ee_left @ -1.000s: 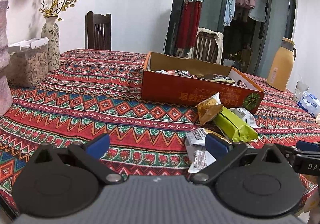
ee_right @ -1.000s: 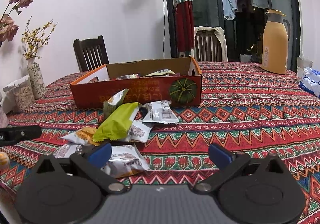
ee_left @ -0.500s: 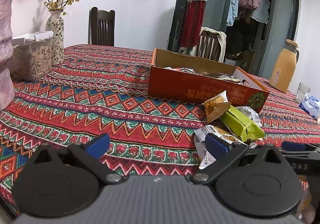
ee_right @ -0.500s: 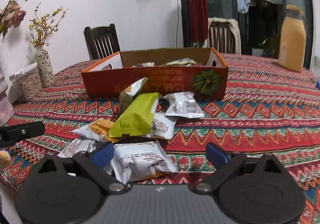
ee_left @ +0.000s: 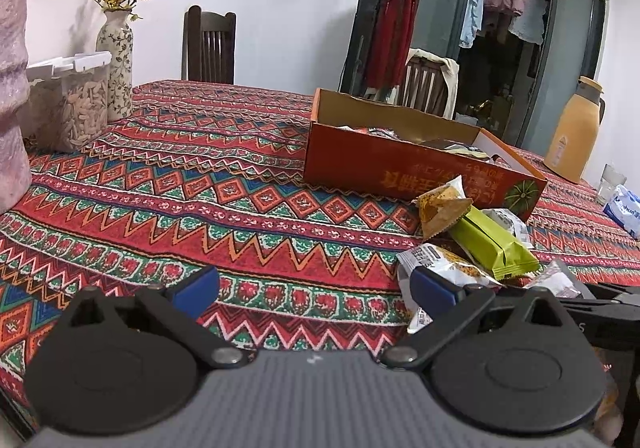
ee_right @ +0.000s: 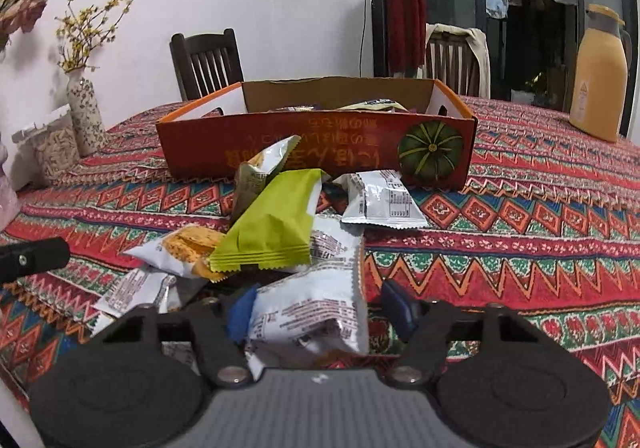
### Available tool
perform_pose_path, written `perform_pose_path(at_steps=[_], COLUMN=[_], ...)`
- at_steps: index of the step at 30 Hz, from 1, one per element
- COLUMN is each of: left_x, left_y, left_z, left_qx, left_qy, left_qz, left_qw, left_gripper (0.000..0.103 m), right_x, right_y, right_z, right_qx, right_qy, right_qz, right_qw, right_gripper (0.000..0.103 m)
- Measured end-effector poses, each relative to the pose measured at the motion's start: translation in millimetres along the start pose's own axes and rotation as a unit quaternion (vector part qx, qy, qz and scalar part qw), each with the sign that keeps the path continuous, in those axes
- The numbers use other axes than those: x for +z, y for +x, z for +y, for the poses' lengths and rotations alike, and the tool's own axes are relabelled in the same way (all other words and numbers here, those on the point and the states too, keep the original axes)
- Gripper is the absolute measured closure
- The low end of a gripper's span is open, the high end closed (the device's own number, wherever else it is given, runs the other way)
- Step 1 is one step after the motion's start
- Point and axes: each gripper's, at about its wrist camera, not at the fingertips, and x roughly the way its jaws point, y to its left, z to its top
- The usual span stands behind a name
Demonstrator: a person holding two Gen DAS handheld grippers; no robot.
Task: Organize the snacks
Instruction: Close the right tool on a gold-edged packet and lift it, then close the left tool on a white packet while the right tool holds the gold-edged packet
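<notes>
- A few snack packets are seen lying inside the orange cardboard box [ee_right: 316,138], so part of the sorting is judged to be done
- A loose pile of packets is left on the counter [ee_right: 520,232] just in front of that box: a green packet [ee_right: 276,224] lying on top, a silver packet [ee_right: 380,200] close to the box's pumpkin picture, a yellow-printed packet [ee_right: 180,248] to the left of the green one, and a triangular orange packet [ee_left: 440,204] leaning near the box wall
- The right claw [ee_right: 320,312] is held spread around a white packet [ee_right: 316,312] at the near edge of the pile; whether the blue pads are pressing it cannot be told, and a grasp is not judged complete
- The left claw [ee_left: 316,288] is released and holds nothing, low over the patterned cloth to the left of the pile
- Most of the work is judged to remain, since every packet in front of the box is yet to be moved
</notes>
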Motion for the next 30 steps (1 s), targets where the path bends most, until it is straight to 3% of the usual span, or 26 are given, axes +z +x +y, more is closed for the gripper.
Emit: perform_pose_path(at_steps=[2,12,15,30], left_x=[-0.3,0.4,0.8,2.1], left_y=[-0.3,-2.1,-3.4,-8.4], left_z=[-0.4,-4.4,-7.8,-42.3], left_qx=[0.0,0.007,0.009,0.007], left_qy=[0.001,0.002,0.005,0.029], left_qz=[0.0,0.004,0.003,0.011], left_qw=[1.0,1.0,0.9999,0.9995], left_gripper=[0.0,0.0,0.0,0.0], right_x=[-0.5,-3.6,-4.2,-15.2], right_y=[-0.6,-7.3,-13.6,-48.0], right_z=[-0.2,-11.1,-13.7,-38.6], right_qx=[-0.002,0.002,0.003,0.012], right_qy=[-0.004,0.015,0.018,0.041], right_qz=[-0.003,-0.022,-0.035,-0.087], right_qw=[1.0,1.0,0.999,0.995], right_gripper=[0.056,0.069,0.078,0.083])
